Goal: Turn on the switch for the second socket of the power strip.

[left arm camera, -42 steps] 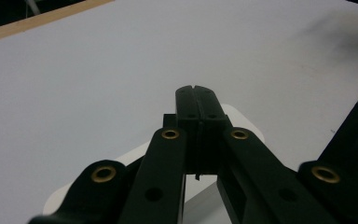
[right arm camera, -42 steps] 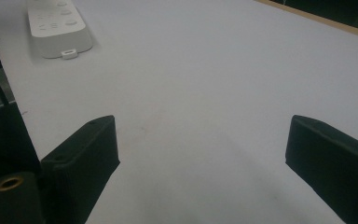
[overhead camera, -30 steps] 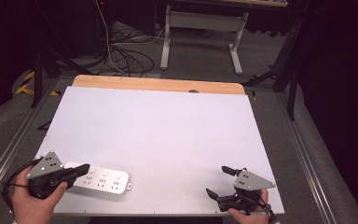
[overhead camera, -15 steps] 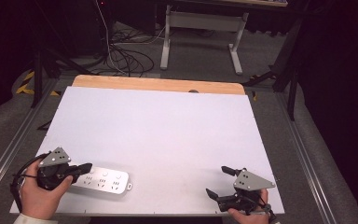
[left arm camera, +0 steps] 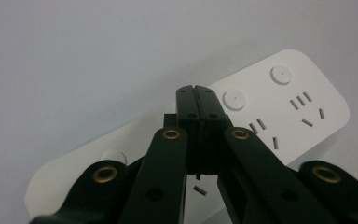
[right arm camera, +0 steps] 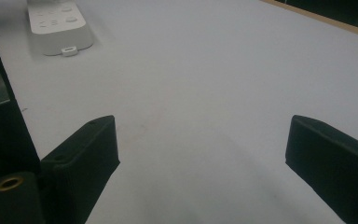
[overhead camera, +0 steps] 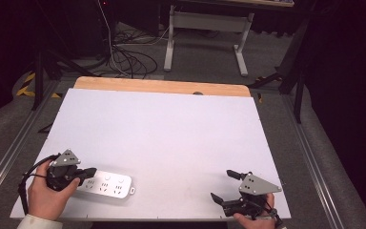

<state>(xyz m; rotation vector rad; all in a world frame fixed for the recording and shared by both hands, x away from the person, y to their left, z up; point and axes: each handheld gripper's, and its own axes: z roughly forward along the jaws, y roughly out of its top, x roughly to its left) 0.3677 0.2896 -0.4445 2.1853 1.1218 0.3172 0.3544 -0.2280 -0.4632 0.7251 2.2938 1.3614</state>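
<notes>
A white power strip (overhead camera: 108, 184) lies flat near the front left of the white table top (overhead camera: 171, 129). My left gripper (overhead camera: 90, 172) is shut with nothing between its jaws, and its tips sit over the strip's left end. In the left gripper view the closed tips (left arm camera: 196, 92) point down at the power strip (left arm camera: 279, 102), between its round buttons and its sockets. I cannot tell whether they touch it. My right gripper (overhead camera: 225, 185) rests open near the front right edge, with nothing between its pads. The right gripper view looks past those open jaws (right arm camera: 203, 144) to the power strip (right arm camera: 58, 25) at far left.
A wooden strip (overhead camera: 162, 86) borders the table's far edge. Metal rails (overhead camera: 9, 155) run along both sides. Beyond the table, cables (overhead camera: 128, 59) lie on the floor by a desk frame (overhead camera: 205, 33). The wide middle of the white top is bare.
My left gripper has moved right and slightly lower, bringing its shut tips over the power strip's left end. The strip and the right gripper have stayed put.
</notes>
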